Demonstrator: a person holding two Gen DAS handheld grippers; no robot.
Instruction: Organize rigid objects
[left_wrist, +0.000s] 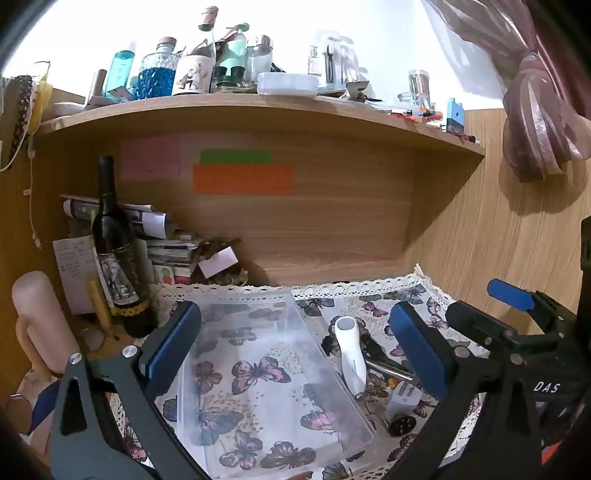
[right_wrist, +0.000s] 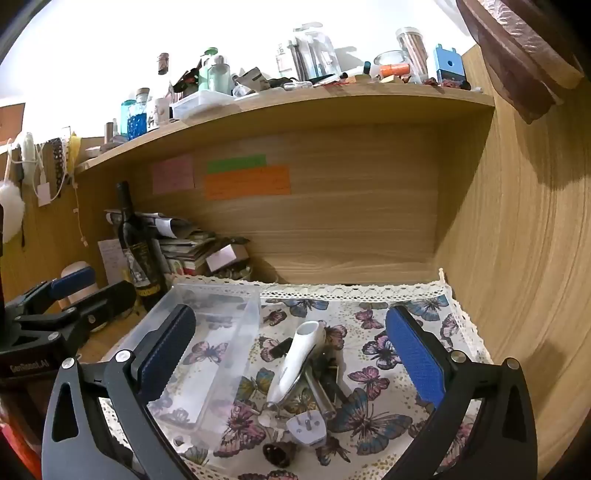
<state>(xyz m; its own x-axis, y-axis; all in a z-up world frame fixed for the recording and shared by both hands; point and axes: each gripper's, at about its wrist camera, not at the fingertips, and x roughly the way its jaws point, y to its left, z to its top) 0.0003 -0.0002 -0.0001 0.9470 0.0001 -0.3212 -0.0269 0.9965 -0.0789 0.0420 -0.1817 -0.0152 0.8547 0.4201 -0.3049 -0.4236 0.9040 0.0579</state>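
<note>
A clear plastic bin (left_wrist: 280, 391) lies on a butterfly-print cloth (left_wrist: 369, 306); it also shows in the right wrist view (right_wrist: 207, 354). Right of it is a pile: a white handled tool (left_wrist: 351, 358) (right_wrist: 295, 362), a metal rod (left_wrist: 391, 369) (right_wrist: 321, 395), a white plug adapter (left_wrist: 402, 398) (right_wrist: 306, 428) and a small dark bell (right_wrist: 277, 454). My left gripper (left_wrist: 295, 354) is open and empty, straddling the bin. My right gripper (right_wrist: 291, 365) is open and empty, over the pile. The right gripper also shows in the left wrist view (left_wrist: 476, 317), the left one in the right wrist view (right_wrist: 99, 291).
A dark wine bottle (left_wrist: 118, 258) (right_wrist: 140, 247) and a stack of papers (left_wrist: 173, 247) stand at the back left. A pale pink bottle (left_wrist: 40, 325) is at the far left. A cluttered shelf (left_wrist: 258, 107) runs overhead. A wooden side wall (right_wrist: 517, 240) closes the right.
</note>
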